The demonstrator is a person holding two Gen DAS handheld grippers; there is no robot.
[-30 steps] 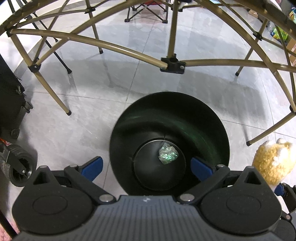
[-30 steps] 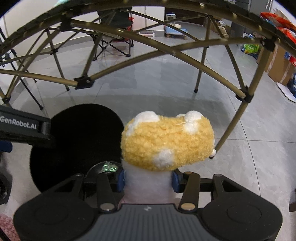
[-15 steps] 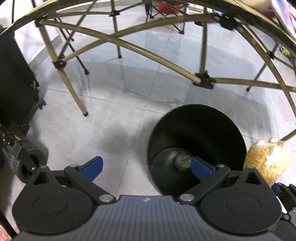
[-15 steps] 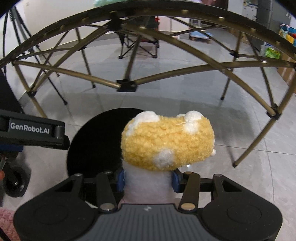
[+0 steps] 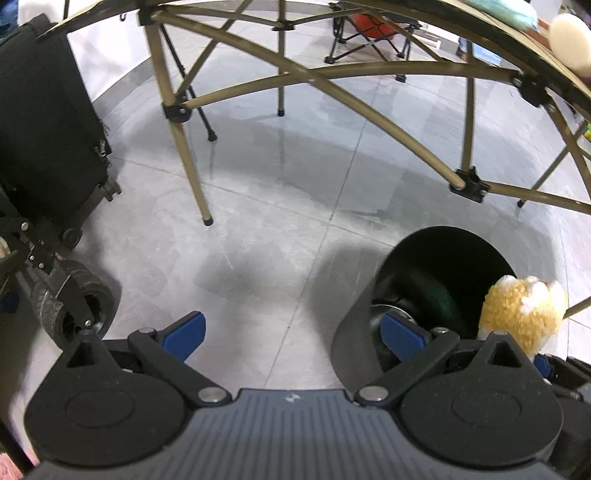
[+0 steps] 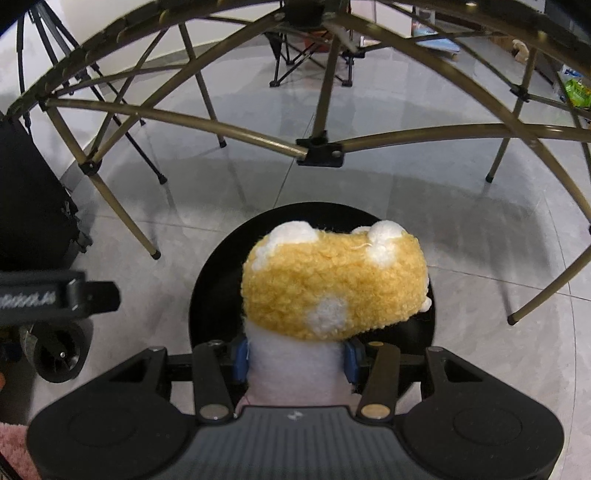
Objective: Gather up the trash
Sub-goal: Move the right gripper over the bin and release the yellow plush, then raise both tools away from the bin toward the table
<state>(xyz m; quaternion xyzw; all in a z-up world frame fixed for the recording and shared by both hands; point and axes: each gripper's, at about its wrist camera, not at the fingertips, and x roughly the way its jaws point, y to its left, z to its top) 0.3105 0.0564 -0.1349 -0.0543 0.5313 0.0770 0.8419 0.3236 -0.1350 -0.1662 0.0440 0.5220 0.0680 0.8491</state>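
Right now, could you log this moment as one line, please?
left gripper open, empty | right gripper shut on plush toy | above black bin

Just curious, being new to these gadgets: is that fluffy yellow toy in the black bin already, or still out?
Out. The yellow plush toy sits clamped in the right gripper, above the black bin.

Both wrist views look steeply down, sharing the black bin point(image 5: 443, 266) point(image 6: 218, 280).

We see a folding table's tan frame point(image 5: 295, 75) arching over grey floor tiles point(image 5: 258, 206); a black wheeled case point(image 5: 44, 122) stands far left; a folding chair point(image 5: 369, 33) waits beyond; a caster wheel point(image 6: 59, 354) near left.
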